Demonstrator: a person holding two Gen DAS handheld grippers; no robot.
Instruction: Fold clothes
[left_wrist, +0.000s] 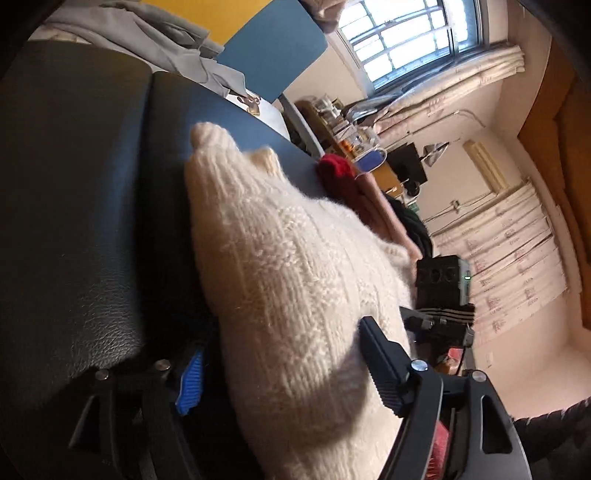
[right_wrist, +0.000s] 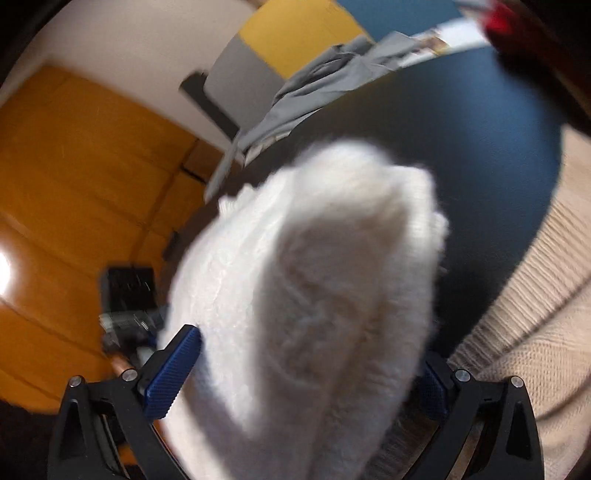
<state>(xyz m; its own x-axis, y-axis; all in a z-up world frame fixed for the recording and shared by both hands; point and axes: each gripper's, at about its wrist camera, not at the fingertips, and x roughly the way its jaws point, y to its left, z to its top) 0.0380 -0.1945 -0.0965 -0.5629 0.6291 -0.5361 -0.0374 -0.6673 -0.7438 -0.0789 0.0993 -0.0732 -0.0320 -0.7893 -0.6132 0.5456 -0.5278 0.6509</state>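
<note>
A dark, leather-grained bench (left_wrist: 92, 221) fills the foreground, a barred window (left_wrist: 406, 40) and grey cloth (left_wrist: 155, 40) beyond. On it lies a cream knitted garment (left_wrist: 288, 280) — chunky, ribbed, fuzzy — its long axis running away from the left tongs (left_wrist: 280, 373). Both left and right tongs (right_wrist: 303, 373) stand spread around the knit, not pinching it.

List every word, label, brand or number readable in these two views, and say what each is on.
None can be read.
White stacked bundles along the wall carry repeated printed marks, too small and blurred to read.
Printed sheet beyond the cream knit garment: a picture, no legible text.
</note>
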